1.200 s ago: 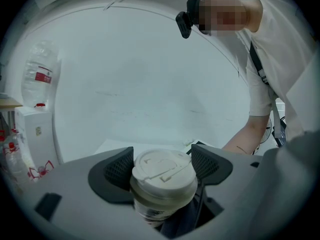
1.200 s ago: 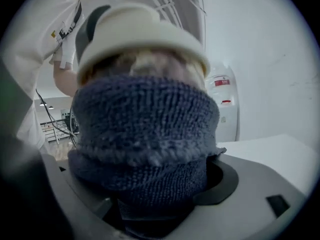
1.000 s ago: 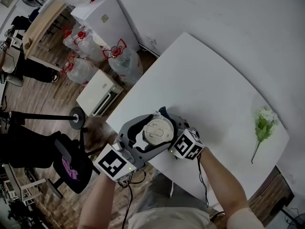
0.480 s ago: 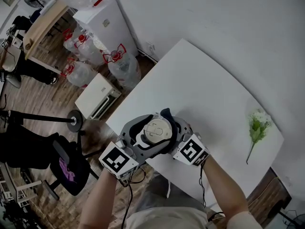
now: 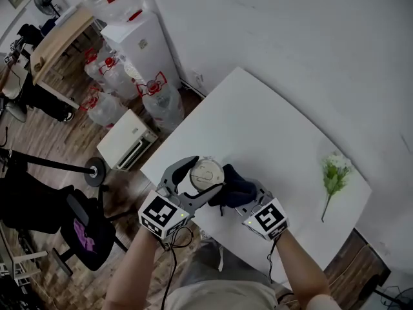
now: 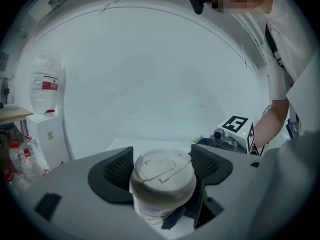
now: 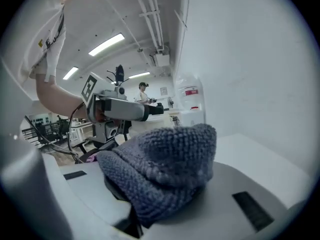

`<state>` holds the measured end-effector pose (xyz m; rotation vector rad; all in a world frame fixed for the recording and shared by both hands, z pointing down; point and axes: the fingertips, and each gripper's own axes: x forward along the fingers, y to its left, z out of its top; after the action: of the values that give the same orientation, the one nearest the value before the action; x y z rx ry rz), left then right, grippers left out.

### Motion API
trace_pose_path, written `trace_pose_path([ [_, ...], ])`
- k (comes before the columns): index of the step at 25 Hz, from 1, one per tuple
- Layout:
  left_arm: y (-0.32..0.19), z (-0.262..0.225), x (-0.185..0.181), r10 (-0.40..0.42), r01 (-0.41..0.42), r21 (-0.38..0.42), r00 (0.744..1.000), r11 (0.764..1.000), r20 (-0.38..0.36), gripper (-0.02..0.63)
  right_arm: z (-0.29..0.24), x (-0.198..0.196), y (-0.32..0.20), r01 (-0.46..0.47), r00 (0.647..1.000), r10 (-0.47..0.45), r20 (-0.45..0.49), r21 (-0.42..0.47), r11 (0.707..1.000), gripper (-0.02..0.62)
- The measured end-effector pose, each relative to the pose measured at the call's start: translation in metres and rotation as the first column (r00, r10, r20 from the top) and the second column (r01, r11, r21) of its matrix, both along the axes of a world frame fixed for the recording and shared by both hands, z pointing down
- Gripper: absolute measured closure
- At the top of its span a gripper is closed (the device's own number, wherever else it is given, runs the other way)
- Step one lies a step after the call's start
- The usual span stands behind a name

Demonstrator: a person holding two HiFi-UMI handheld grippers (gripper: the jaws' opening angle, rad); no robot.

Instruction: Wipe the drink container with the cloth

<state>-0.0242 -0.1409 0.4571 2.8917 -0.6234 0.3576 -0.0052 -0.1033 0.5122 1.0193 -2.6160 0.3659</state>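
A paper drink cup with a white lid [image 5: 206, 172] [image 6: 162, 176] stands near the table's front left corner. My left gripper [image 5: 199, 173] [image 6: 162, 165] is shut on it, a dark pad pressed on each side. A dark grey knitted cloth [image 5: 235, 187] [image 7: 162, 169] hangs bunched just right of the cup. My right gripper [image 5: 240, 192] [image 7: 165, 186] has just been closing and is shut on the cloth, which hides its fingertips. In the left gripper view a dark fold of cloth [image 6: 175, 218] shows by the cup's base.
The white table [image 5: 271, 128] runs back to a white wall. A green and white flower sprig [image 5: 334, 172] lies near its right edge. On the floor to the left are water jugs [image 5: 161, 89], a white cabinet [image 5: 139, 34], a white box [image 5: 129, 139] and a chair [image 5: 87, 231].
The right gripper, earlier wide open close beside the cup, has closed on the cloth and drawn away to the right and up with it. The left gripper keeps hold of the cup.
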Motion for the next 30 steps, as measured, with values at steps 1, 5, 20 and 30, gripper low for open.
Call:
trace_pose_path([
  [1,0.001,-0.002,-0.001,-0.004,0.004,0.002,1.0,1.0,0.003,0.229,-0.004,0.008,0.001,-0.025,1.0,0.025,-0.007,0.003,1.0,0.522],
  [5,0.003,-0.023,-0.01,-0.045,0.045,-0.01,0.997,0.999,-0.064,0.229,-0.036,0.035,0.004,-0.107,0.994,0.106,0.016,0.028,0.994,0.531],
  [20,0.015,-0.139,-0.061,-0.207,0.221,0.176,0.974,0.959,-0.094,0.408,-0.234,0.065,0.022,-0.262,0.964,0.237,0.121,0.273,0.925,0.535],
  [30,0.037,-0.203,-0.085,-0.273,0.286,0.288,0.958,0.914,-0.084,0.5,-0.323,0.053,0.053,-0.31,0.947,0.26,0.188,0.323,0.894,0.535],
])
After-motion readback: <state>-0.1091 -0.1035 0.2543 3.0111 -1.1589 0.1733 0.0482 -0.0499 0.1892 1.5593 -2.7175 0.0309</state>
